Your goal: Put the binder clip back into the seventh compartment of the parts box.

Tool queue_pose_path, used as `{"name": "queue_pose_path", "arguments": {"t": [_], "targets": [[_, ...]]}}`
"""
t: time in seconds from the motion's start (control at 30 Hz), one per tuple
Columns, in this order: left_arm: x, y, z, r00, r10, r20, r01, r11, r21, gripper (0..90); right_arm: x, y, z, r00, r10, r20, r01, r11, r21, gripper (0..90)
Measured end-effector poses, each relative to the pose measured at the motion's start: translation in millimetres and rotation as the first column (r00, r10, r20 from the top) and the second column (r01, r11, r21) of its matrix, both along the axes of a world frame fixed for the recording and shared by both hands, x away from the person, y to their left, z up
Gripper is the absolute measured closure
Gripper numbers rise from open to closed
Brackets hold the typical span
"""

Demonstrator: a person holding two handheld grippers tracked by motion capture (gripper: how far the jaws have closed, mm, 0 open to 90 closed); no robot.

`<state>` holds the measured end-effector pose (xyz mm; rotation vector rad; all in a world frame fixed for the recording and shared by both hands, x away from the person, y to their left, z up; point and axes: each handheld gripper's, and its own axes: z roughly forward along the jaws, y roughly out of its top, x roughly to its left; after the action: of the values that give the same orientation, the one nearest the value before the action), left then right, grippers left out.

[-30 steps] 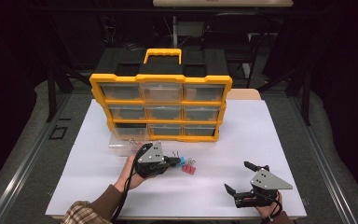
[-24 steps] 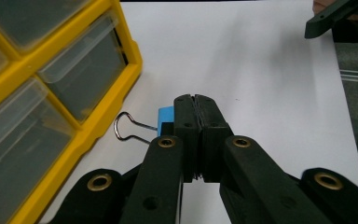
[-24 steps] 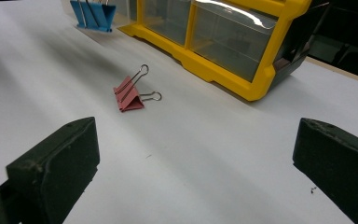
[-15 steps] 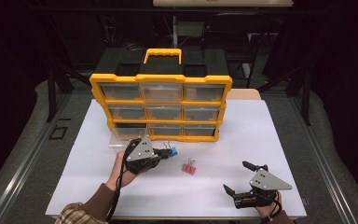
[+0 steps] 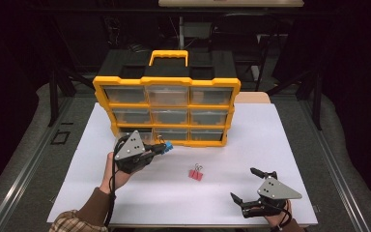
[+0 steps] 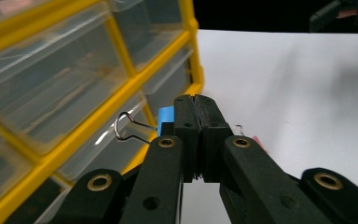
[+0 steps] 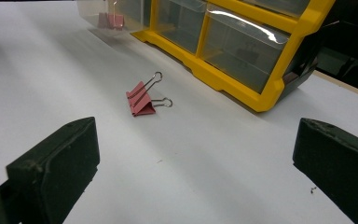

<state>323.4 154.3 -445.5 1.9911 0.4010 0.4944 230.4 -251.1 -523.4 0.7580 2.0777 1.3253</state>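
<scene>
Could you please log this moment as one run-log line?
left tongs: shut on blue binder clip | right tongs: open, on table | red binder clip: on table

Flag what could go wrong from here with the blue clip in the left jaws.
1. The left gripper pinches the blue binder clip near one edge, most of it sticking out sideways; it may twist or slip free.
2. The clip hangs close to the yellow drawer organizer; its wire handle could catch on the frame.
3. The pink binder clip lies loose on the table and could be knocked.
</scene>
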Motion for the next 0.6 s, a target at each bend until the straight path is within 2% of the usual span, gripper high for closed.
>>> {"name": "queue_pose_path", "arguments": {"t": [0.2, 0.33, 0.6], "targets": [[5.4, 17.0, 7.0, 0.9979, 0.065, 0.003, -0.065, 0.9976, -0.026, 88.4, -0.1, 0.4, 0.2, 1.0, 0.006, 0.001, -0.006, 1.0, -0.004, 0.0], [8.4, 24.9, 9.8, 0.9953, 0.097, 0.001, -0.096, 0.9951, -0.024, 88.4, -0.3, -0.5, 0.4, 1.0, 0.005, -0.001, -0.005, 1.0, -0.001, 0.0], [13.4, 38.2, 8.3, 0.9866, 0.162, -0.017, -0.163, 0.9862, -0.029, 88.4, 0.3, 2.8, 0.5, 0.9999, 0.013, -0.001, -0.013, 1.0, -0.016, 0.0]]}}
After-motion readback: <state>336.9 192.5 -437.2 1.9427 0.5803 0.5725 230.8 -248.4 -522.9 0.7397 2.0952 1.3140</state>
